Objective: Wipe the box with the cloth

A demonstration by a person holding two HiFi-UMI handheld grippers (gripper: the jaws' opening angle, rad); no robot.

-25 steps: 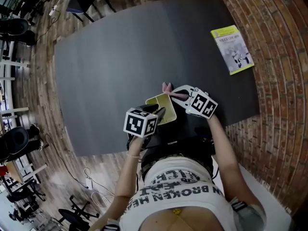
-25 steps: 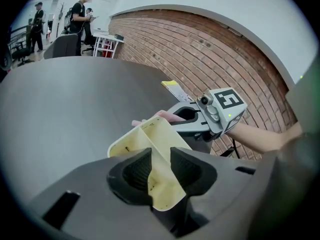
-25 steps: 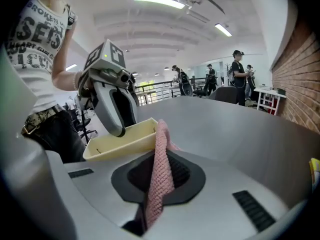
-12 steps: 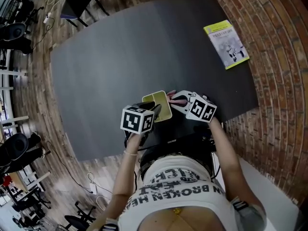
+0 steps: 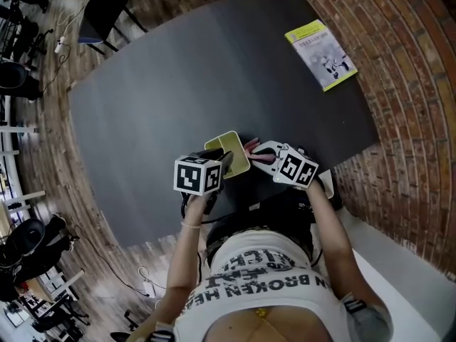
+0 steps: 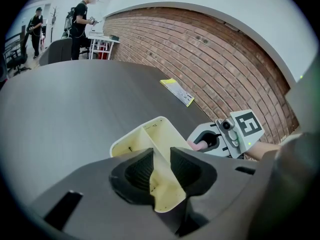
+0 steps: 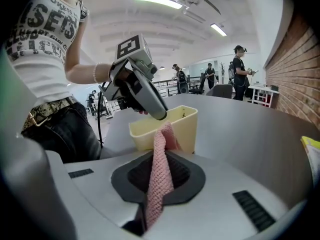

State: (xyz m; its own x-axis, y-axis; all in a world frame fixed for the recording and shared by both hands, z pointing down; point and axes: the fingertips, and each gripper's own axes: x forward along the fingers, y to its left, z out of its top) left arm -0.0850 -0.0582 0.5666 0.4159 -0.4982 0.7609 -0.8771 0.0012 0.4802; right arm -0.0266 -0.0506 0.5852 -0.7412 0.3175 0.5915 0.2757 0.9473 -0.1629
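Since 1 second ago, the right claw (image 5: 258, 154) has slid the cloth (image 5: 251, 147) from the box's (image 5: 229, 148) far corner, about 1 o'clock, back along its side wall to about 3 o'clock. The left claw (image 6: 161, 166) has kept its place and its hold.

That left claw is closed on the box's near wall at 6 o'clock, with the pale yellow wall pinched between the pads. The box stands upright on the dark surface (image 5: 178, 84), close to the edge nearest the person, and has a divider inside. The right claw is clamped on the pink cloth, with a short fold poking out ahead of the jaws. In the right gripper view this fold appears to rest against the box's outer wall, just below the rim. A booklet (image 5: 320, 45) lies well apart at 1 o'clock on the surface.

The wipe looks to be under way on 1 side only.

- The box is pinned by 1 wall, so a hard sideways push from the cloth could pivot it in the pads or tilt it.
- Only a small fold of cloth leads the jaws. Pressed too low or too steeply, the bare claw tips could scrape the box instead.
- Dragging against the rim could tug the cloth out of the grip.
- Both claws work close together at the near corner, so a longer stroke toward 6 o'clock risks them knocking together.
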